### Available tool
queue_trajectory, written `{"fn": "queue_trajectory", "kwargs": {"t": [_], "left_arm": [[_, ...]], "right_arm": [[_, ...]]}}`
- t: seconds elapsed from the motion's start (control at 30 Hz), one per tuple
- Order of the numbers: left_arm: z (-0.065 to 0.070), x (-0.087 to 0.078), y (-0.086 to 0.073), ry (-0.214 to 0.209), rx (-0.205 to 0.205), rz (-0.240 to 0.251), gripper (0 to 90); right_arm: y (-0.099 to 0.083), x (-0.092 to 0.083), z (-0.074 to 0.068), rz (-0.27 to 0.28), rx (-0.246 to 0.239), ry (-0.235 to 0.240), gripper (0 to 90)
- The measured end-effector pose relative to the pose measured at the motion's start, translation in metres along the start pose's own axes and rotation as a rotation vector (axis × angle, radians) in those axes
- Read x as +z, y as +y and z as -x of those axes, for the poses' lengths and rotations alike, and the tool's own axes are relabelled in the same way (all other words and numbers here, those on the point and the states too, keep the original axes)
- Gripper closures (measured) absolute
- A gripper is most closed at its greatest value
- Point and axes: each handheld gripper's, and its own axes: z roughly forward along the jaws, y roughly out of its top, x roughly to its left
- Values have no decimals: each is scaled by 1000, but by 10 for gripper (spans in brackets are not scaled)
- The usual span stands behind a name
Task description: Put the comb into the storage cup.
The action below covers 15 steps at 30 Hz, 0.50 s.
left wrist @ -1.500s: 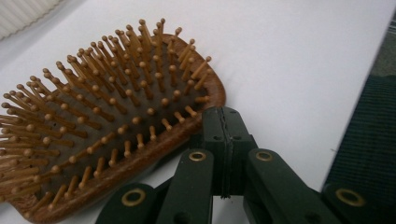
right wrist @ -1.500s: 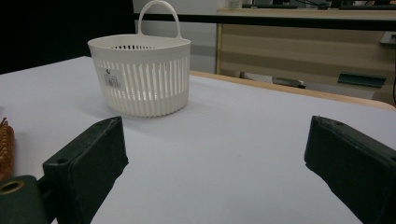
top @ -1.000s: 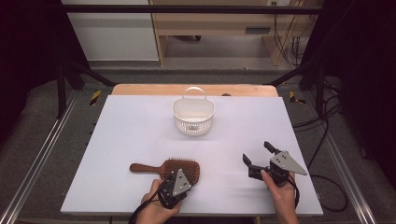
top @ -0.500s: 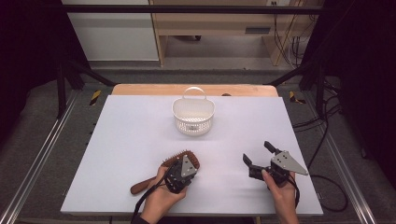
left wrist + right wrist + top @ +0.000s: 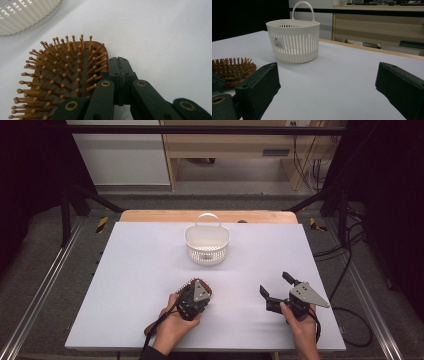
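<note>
Clearly we pinch hairbrush (image 5: 60,82) by rim near front edge, left gripper (image 5: 196,296) jaws closed on it; right gripper (image 5: 274,289) jaws wide, empty. Thin edge grip risks brush twisting loose before basket (image 5: 207,243).

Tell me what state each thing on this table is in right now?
Hairbrush: bristles up, edge pinched by the left gripper.
Left gripper: shut on the hairbrush.
Right gripper: open, holding nothing.
Basket: upright, handle up, apart from the rest.
Table: white top.
</note>
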Motion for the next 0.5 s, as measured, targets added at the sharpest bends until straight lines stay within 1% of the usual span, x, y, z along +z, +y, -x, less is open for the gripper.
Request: {"fn": "queue_trajectory", "kwargs": {"t": [0.07,0.17,0.2,0.23,0.27,0.37,0.5], "left_arm": [[1,-4,0,-3,-3,27,899],[1,-16,-1,-5,-13,69,899],[0,-20,-2,-4,-18,79,899],[-2,-30,-3,6,-20,100,899],[-2,-30,-3,6,-20,100,899],[-9,-43,-6,18,-22,117,899],[-23,-59,-12,39,-49,124,897]], "right_arm": [[0,0,0,-6,2,9,51],[-1,2,-1,-18,0,11,49],[-1,2,-1,-21,1,11,49],[-1,2,-1,-18,-1,9,50],[-1,2,-1,-18,-1,9,50],[-1,2,-1,-17,-2,11,50],[-1,1,-2,-18,-1,14,50]]}}
